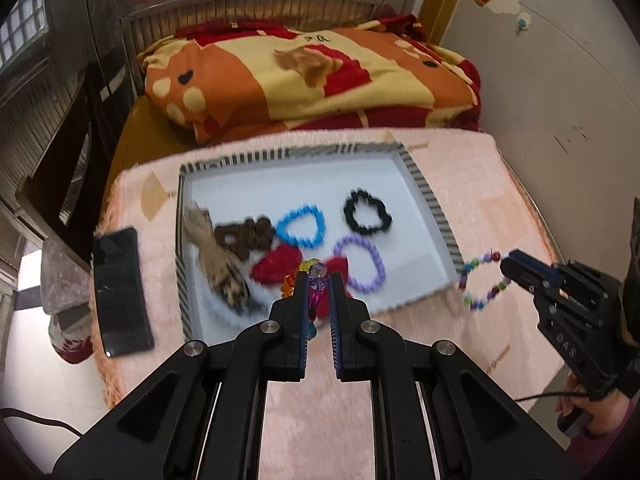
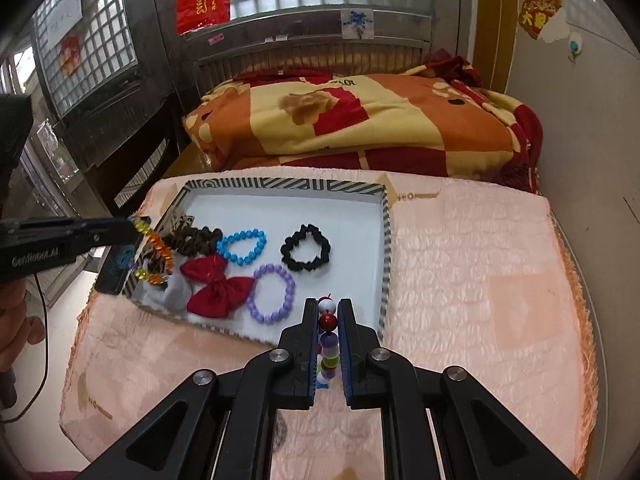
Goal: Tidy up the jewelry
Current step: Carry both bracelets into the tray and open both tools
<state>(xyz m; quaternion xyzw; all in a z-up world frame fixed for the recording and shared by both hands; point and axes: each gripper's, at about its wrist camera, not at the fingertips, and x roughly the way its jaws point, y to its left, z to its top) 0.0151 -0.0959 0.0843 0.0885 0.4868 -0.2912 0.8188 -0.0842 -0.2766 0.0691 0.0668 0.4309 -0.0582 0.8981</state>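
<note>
Your left gripper (image 1: pixel 318 280) is pinched on a crystal bracelet (image 2: pixel 154 250) of orange and yellow faceted beads, held over the near left corner of the tray (image 2: pixel 386 240). Your right gripper (image 2: pixel 329 310) is clamped on a mixed-bead bracelet (image 1: pixel 482 280), which hangs as an open loop just off the tray's right edge, above the pink cover (image 2: pixel 480 280). Both loops look light and limp, so they will likely swing and sag from wherever you hold them. The round glossy beads may roll out of a shallow pinch, so hold across one bead or on the cord between two. Faceted beads could chip if dropped. In the tray lie a blue bracelet (image 2: pixel 243 246), a purple bracelet (image 2: pixel 271 298), a black scrunchie (image 2: pixel 306 254) and a red bow (image 2: pixel 214 292).
</note>
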